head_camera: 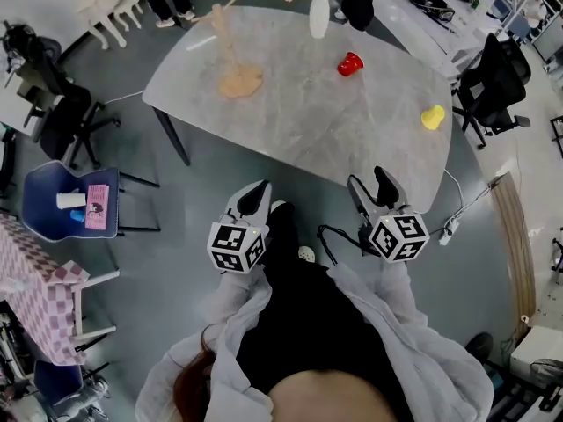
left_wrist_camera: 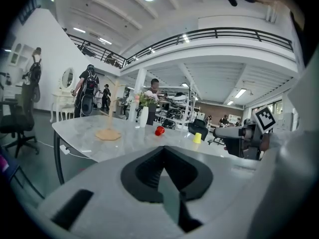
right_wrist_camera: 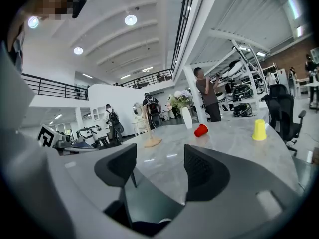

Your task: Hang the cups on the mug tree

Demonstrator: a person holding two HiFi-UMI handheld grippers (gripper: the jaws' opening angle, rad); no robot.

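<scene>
A wooden mug tree [head_camera: 230, 55] stands at the far left of the grey table [head_camera: 299, 121]; it also shows as the mug tree [left_wrist_camera: 108, 128] and the mug tree [right_wrist_camera: 148, 133]. A red cup [head_camera: 350, 63] lies on its side near the far edge, also seen as the red cup [left_wrist_camera: 159, 130] and the red cup [right_wrist_camera: 201, 130]. A yellow cup [head_camera: 432, 117] stands upside down at the right, the same yellow cup [right_wrist_camera: 258, 130] and yellow cup [left_wrist_camera: 197, 138]. My left gripper [head_camera: 254, 198] is shut and empty, short of the table's near edge. My right gripper [head_camera: 372, 187] is open and empty at that edge.
A white vase of flowers [head_camera: 318, 7] stands at the far edge of the table. A black office chair [head_camera: 493, 86] is to the right, another chair [head_camera: 62, 117] to the left, a blue chair [head_camera: 75, 202] nearer. People stand beyond the table.
</scene>
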